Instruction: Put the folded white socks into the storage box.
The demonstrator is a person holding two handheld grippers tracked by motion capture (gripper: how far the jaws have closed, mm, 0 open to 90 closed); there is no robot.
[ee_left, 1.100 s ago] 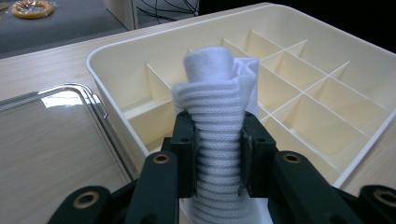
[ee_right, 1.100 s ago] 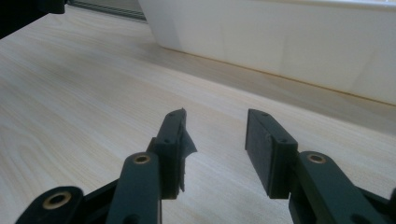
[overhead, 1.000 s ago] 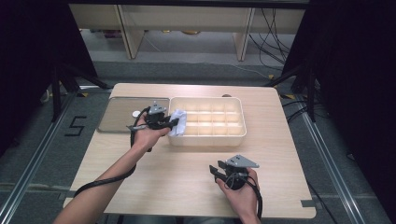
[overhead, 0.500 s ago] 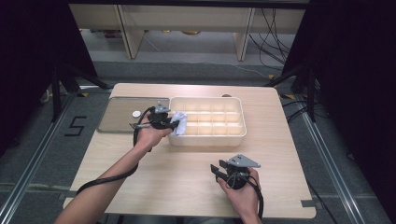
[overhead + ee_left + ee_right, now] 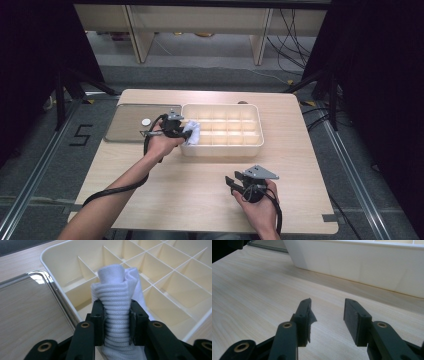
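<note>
A rolled white ribbed sock [image 5: 117, 312] is pinched between the jaws of my left gripper [image 5: 117, 322], which is shut on it. It hangs over the near left corner of the cream divided box [image 5: 60, 282]; in the high view the sock [image 5: 192, 133] sits at the left end of the box [image 5: 250, 145] with my left gripper [image 5: 175, 129] beside it. My right gripper [image 5: 326, 315] is open with nothing between its jaws, low over the bare wood. From above, my right gripper [image 5: 235, 183] is near the table's front right, apart from the box.
A shiny metal tray [image 5: 125, 131] lies left of the box with a small white round object [image 5: 145, 121] on it. The tray's rim [image 5: 62, 302] touches the box wall. The box's white side [image 5: 372, 267] stands ahead of the right gripper. Shelves and cables lie beyond the table.
The left gripper has shifted slightly with the sock at the box's left end. The right gripper has stayed where it was.
</note>
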